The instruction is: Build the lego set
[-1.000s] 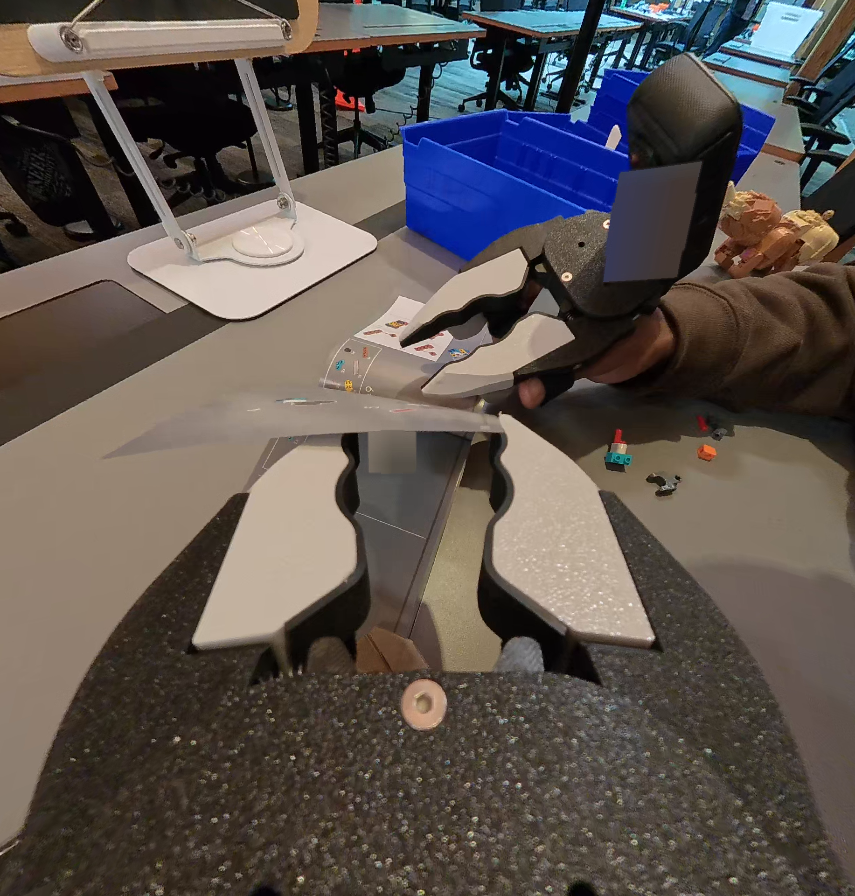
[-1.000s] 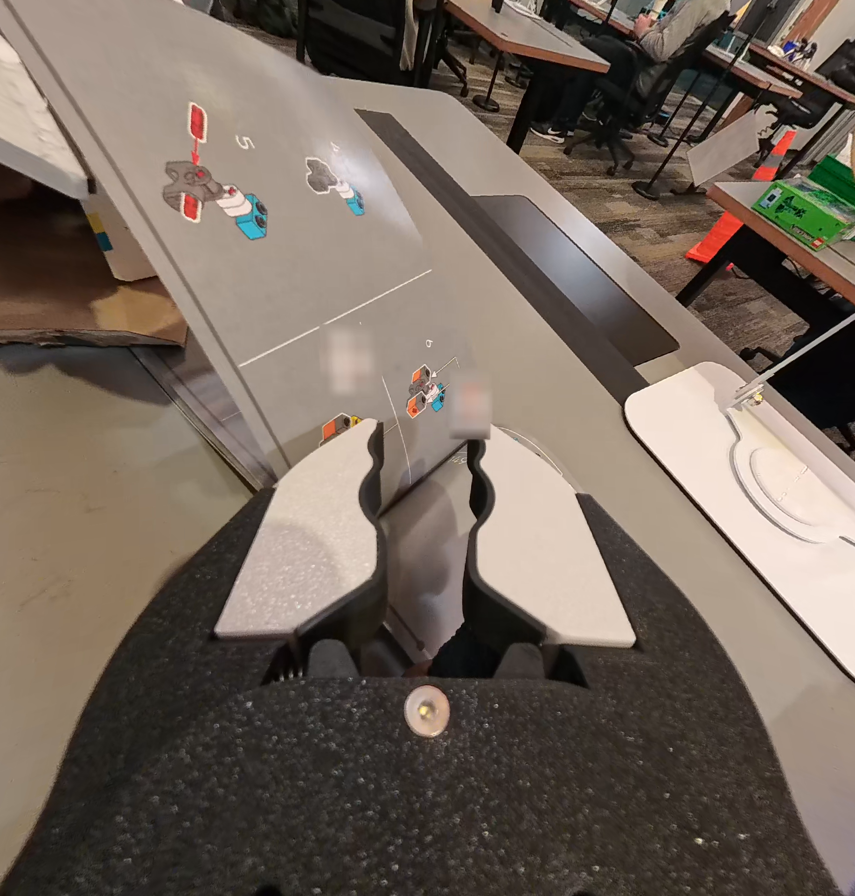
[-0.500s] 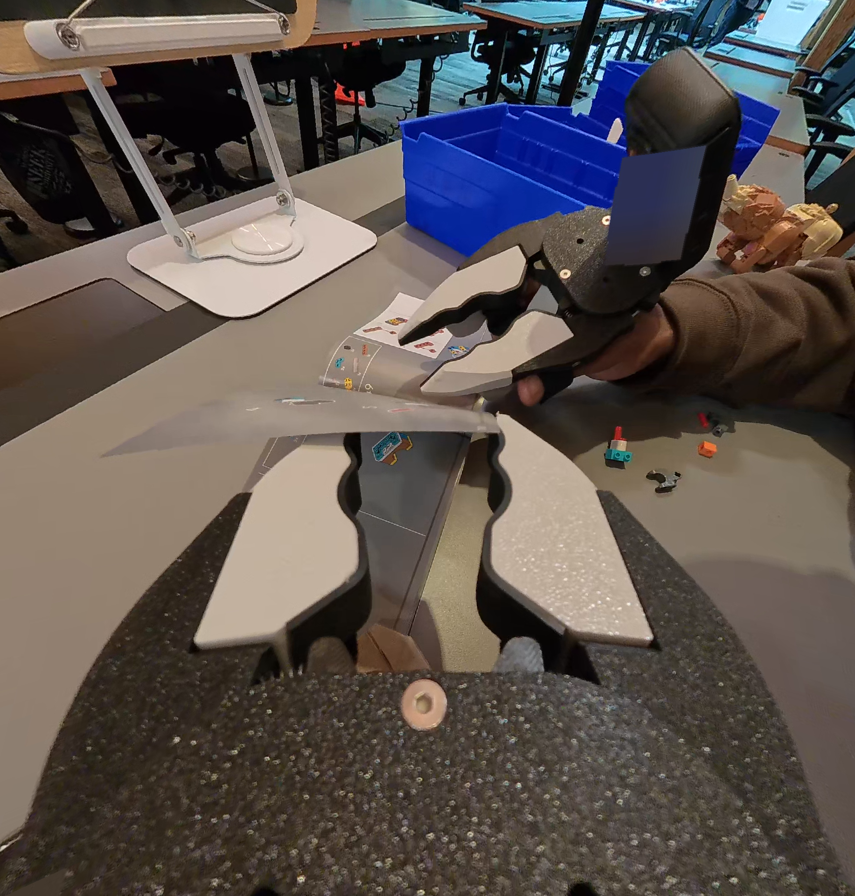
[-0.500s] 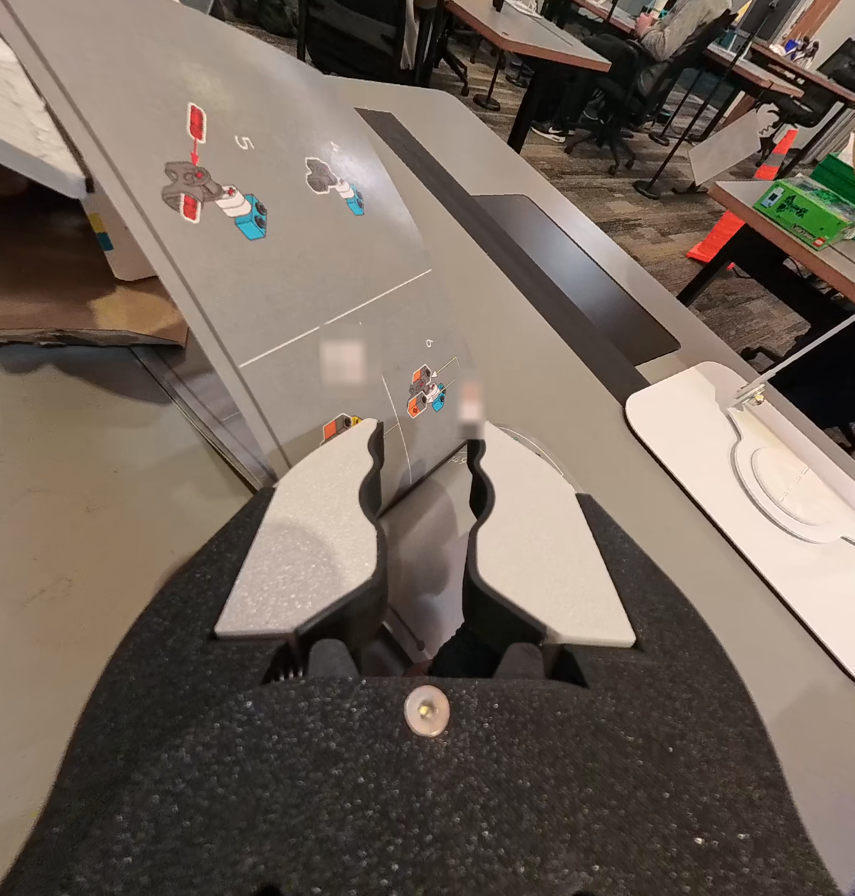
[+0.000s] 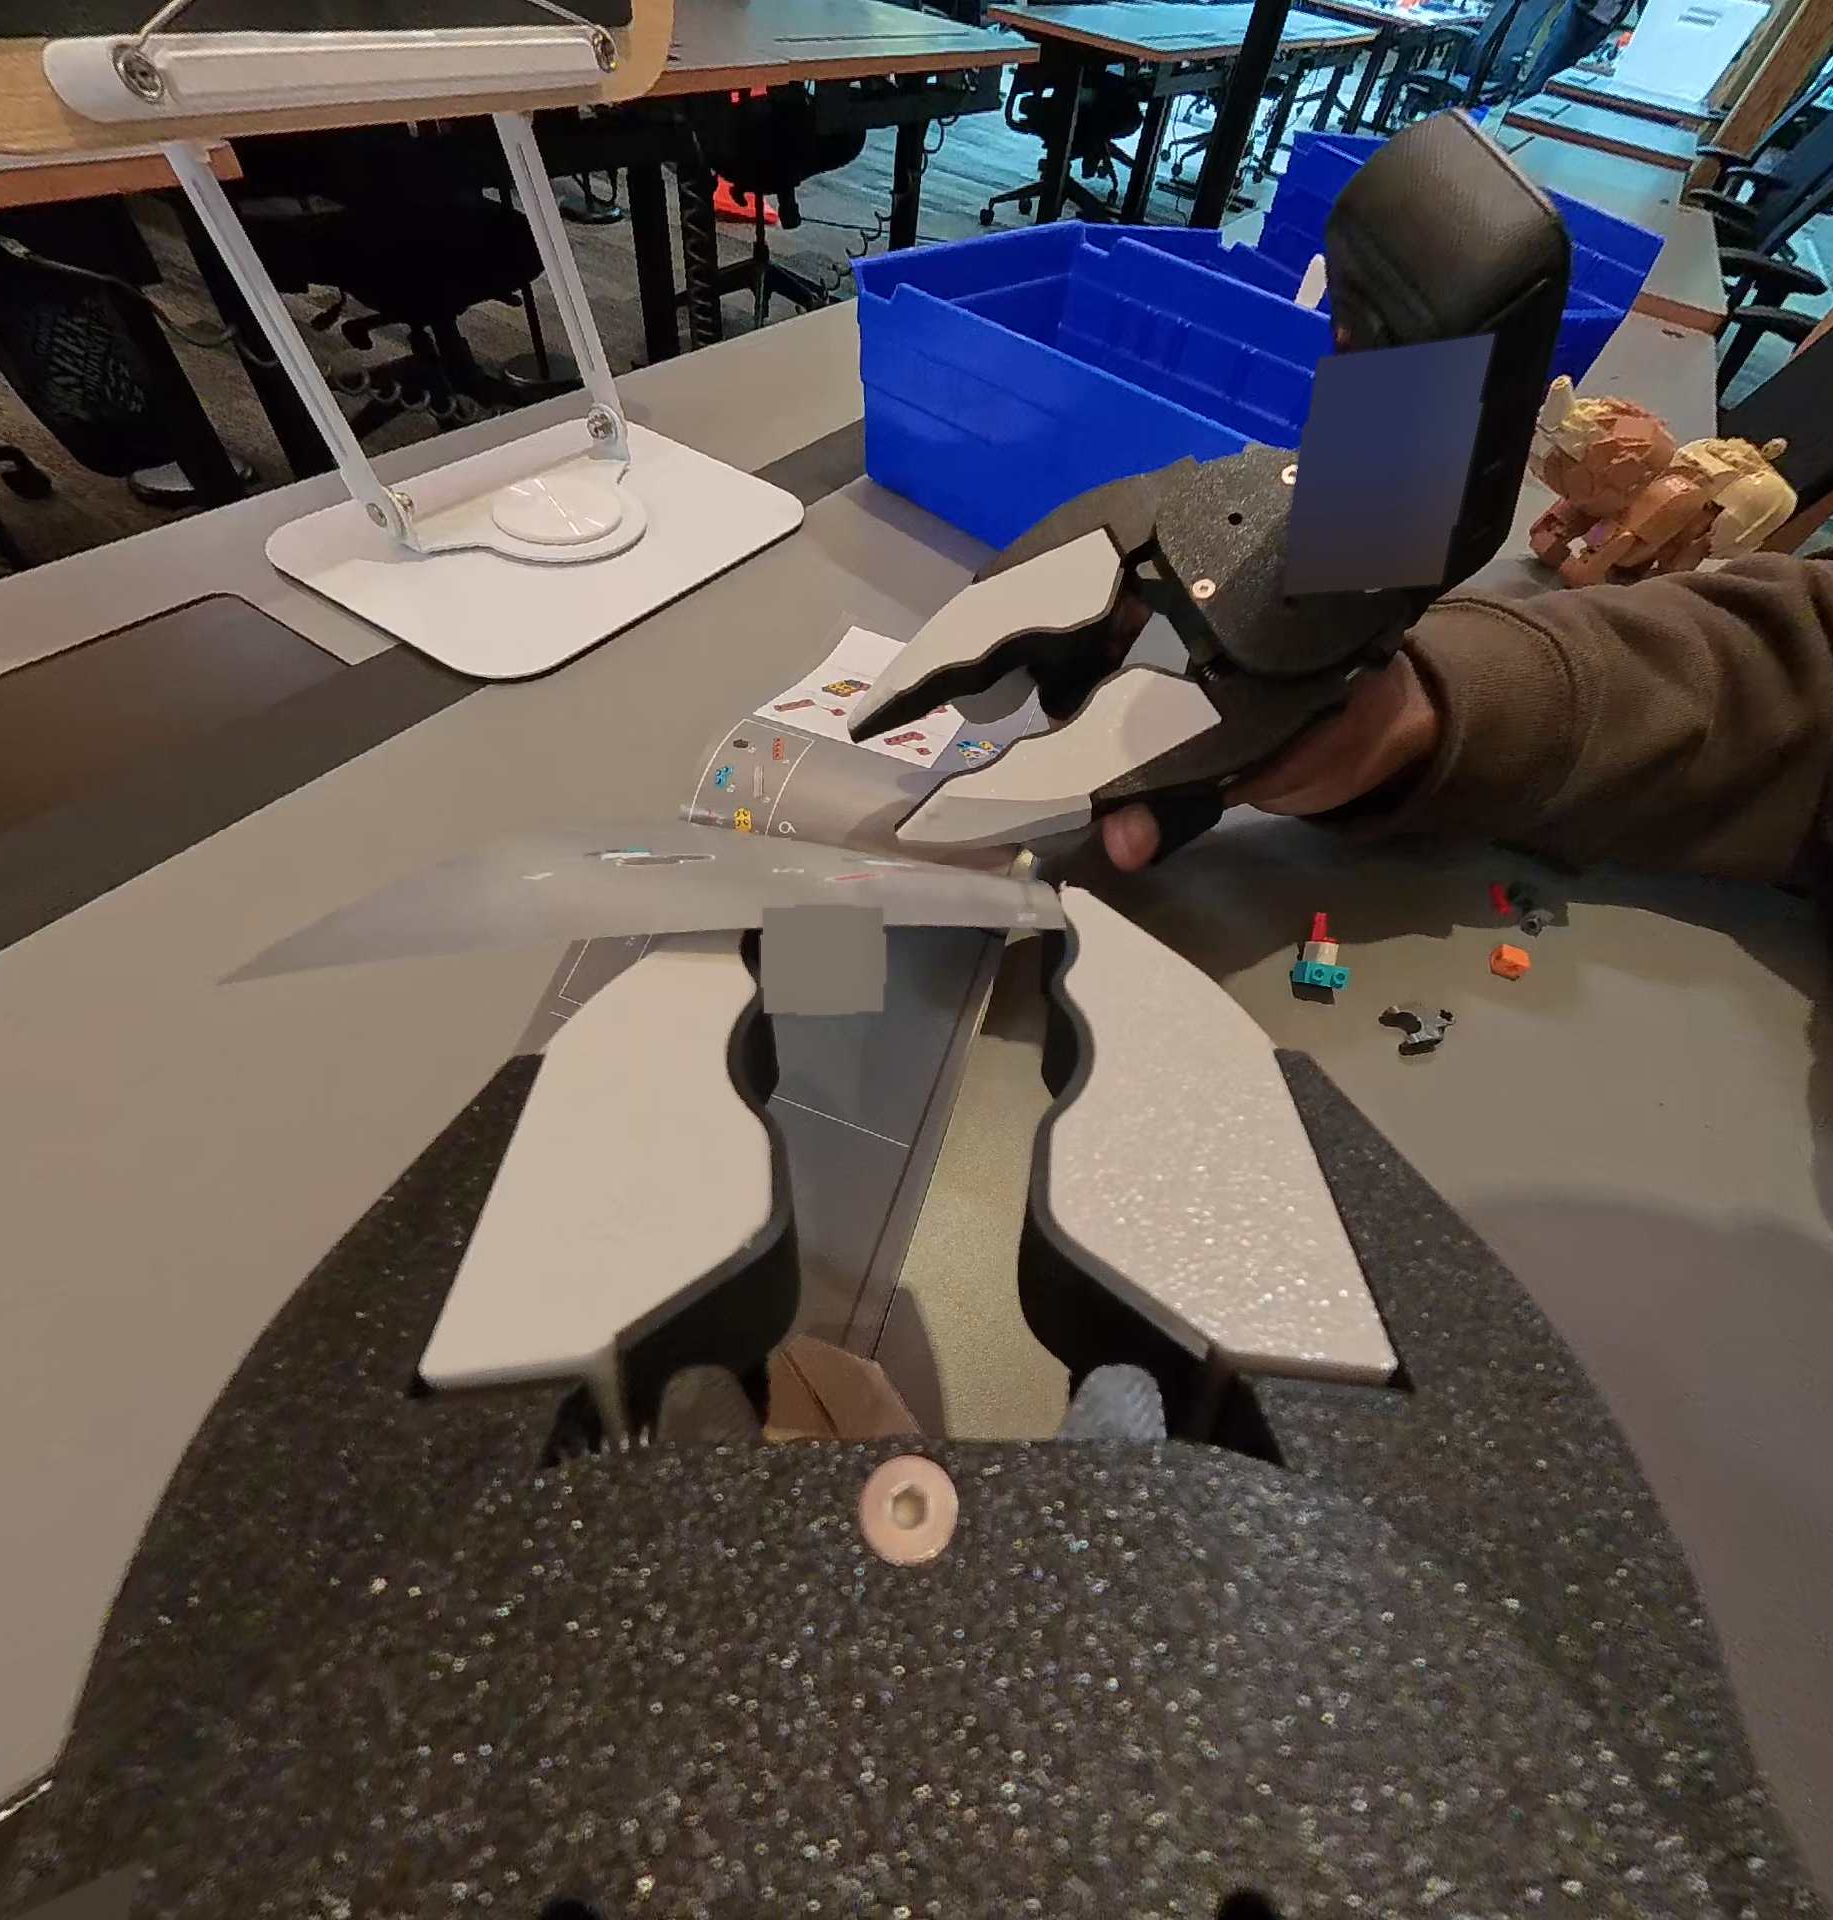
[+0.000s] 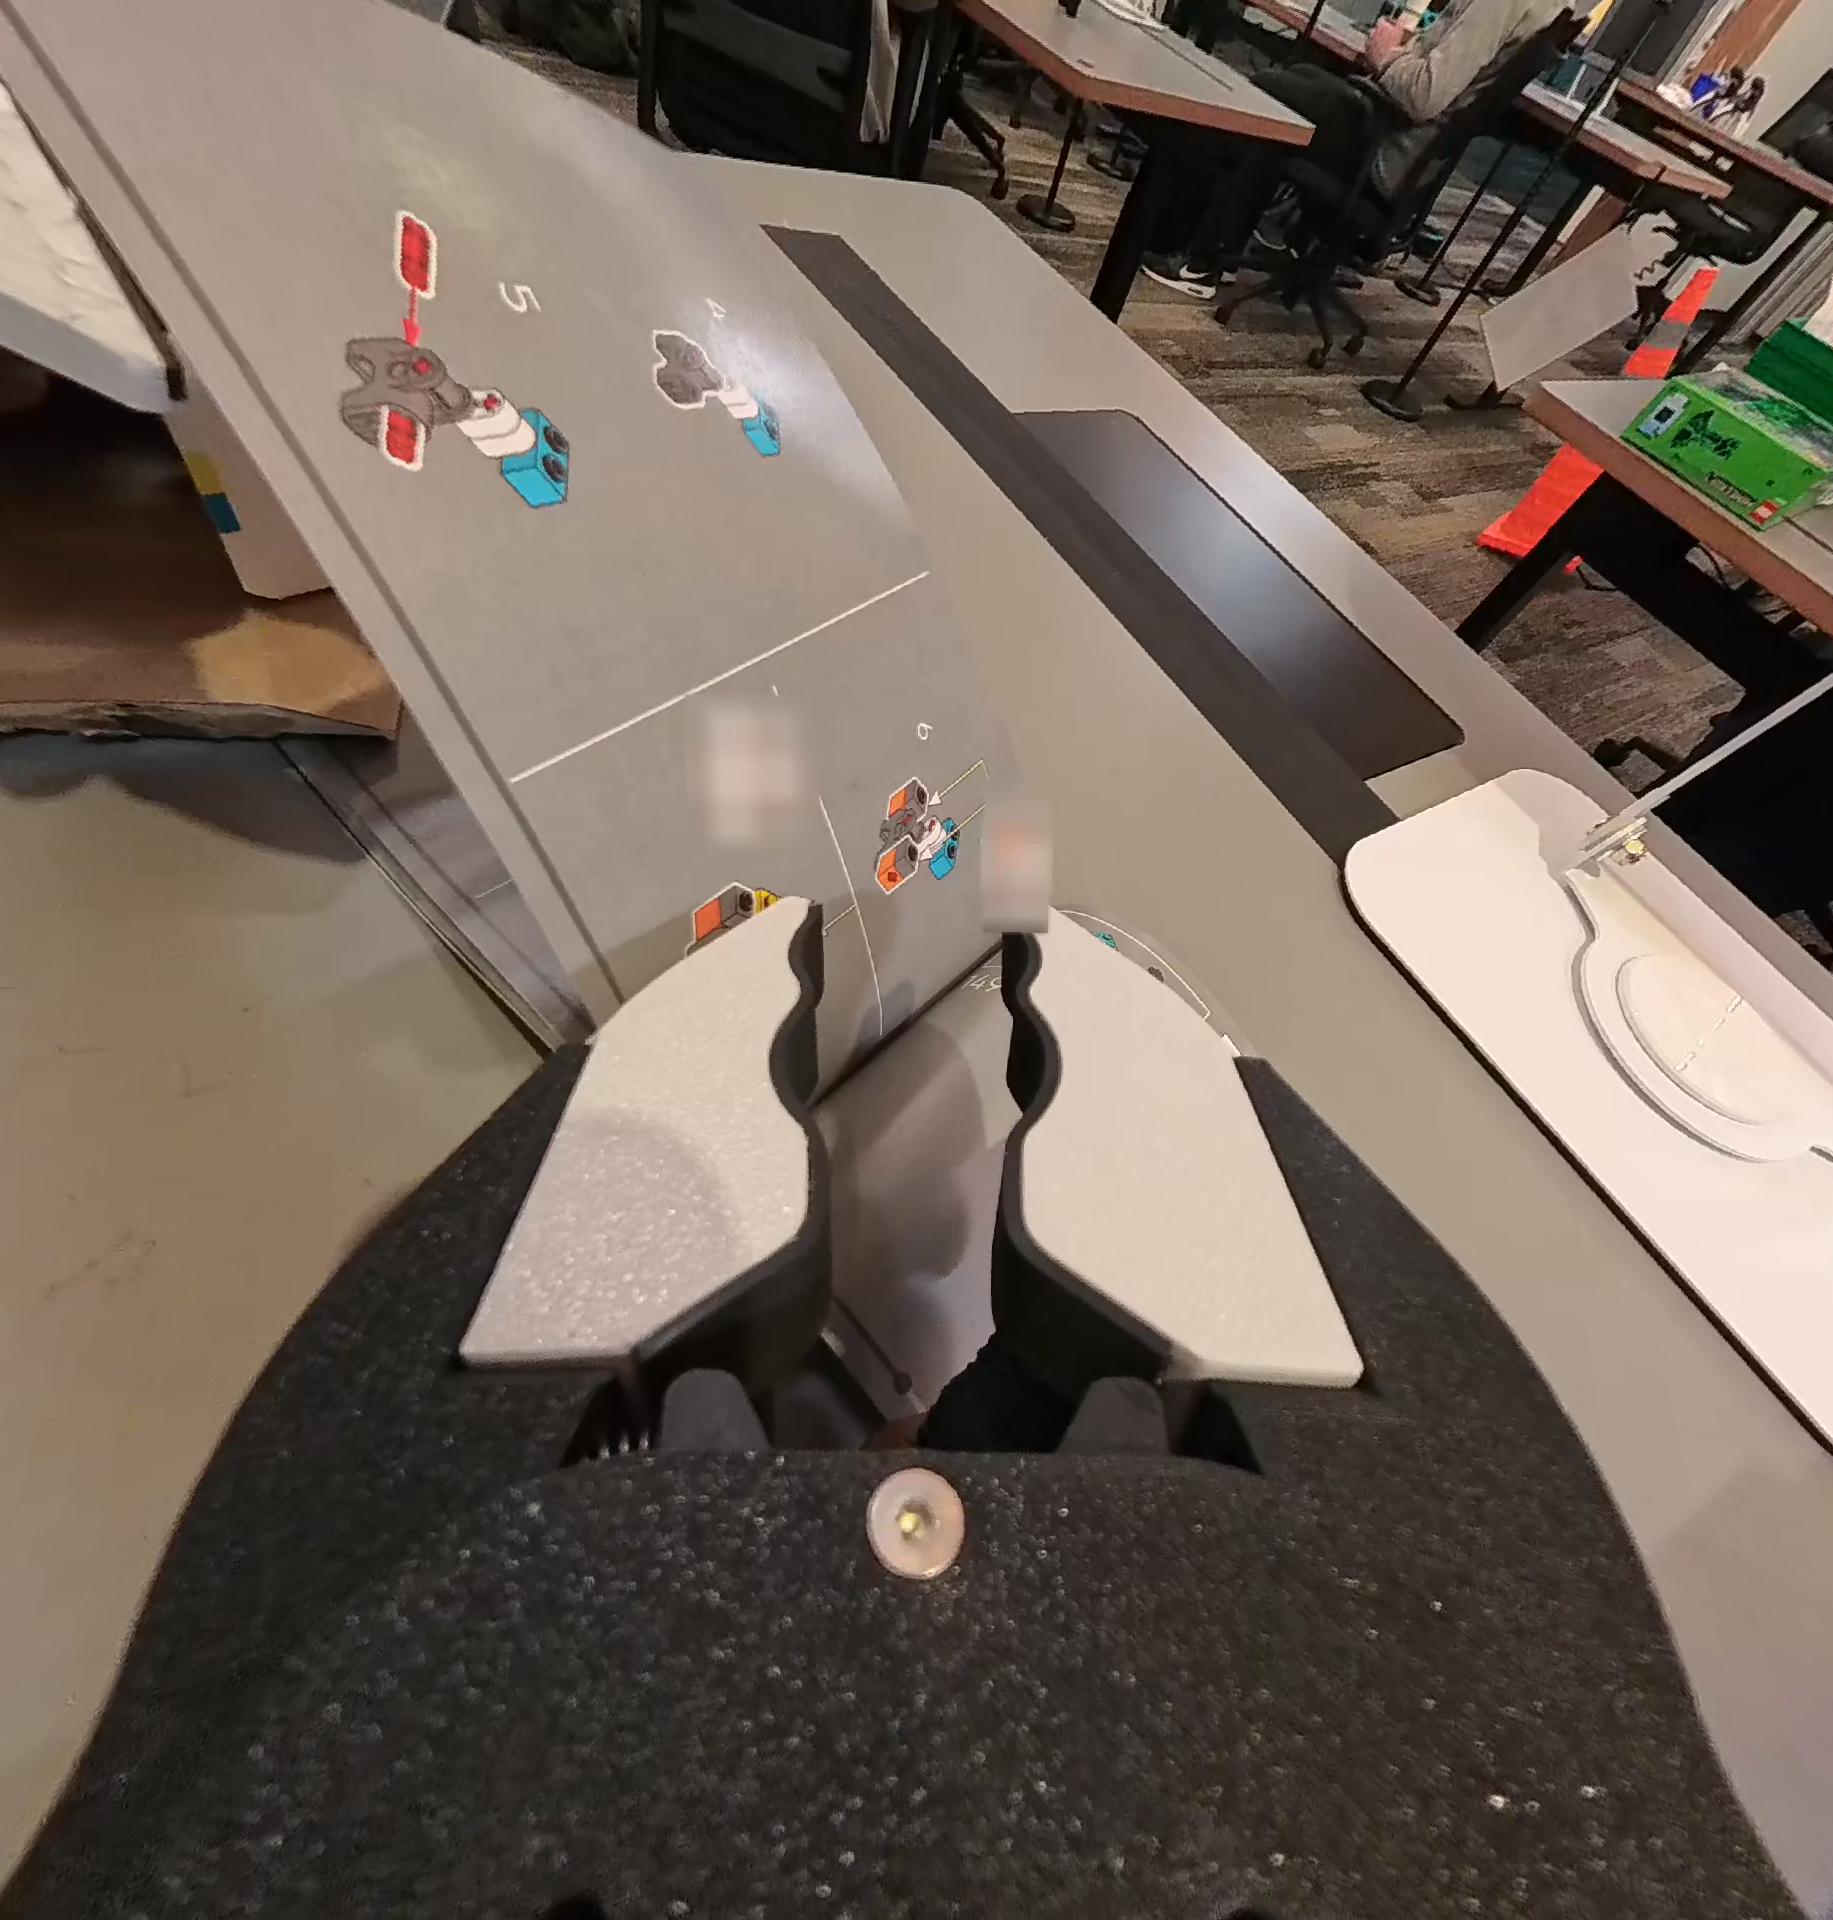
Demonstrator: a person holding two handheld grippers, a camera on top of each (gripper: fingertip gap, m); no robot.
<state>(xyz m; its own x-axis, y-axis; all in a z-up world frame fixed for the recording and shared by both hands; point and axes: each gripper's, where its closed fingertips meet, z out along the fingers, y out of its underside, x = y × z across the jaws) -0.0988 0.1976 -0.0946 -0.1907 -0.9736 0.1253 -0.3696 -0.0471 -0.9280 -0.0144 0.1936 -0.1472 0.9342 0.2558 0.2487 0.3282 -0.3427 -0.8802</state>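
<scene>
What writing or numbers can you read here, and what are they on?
I will not copy out writing; these things bear it.
Grey instruction booklet page: step numbers beside brick drawings, some patches blurred.
Green box on a far desk: print too small to read.
Blue bins: no writing visible.

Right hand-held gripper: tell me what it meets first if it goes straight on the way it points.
Probably the raised page of the instruction booklet. The right hand-held gripper is open, and that sheet already stands between and just past its fingertips. The grey table lies behind it; exact depth is unclear.
</scene>
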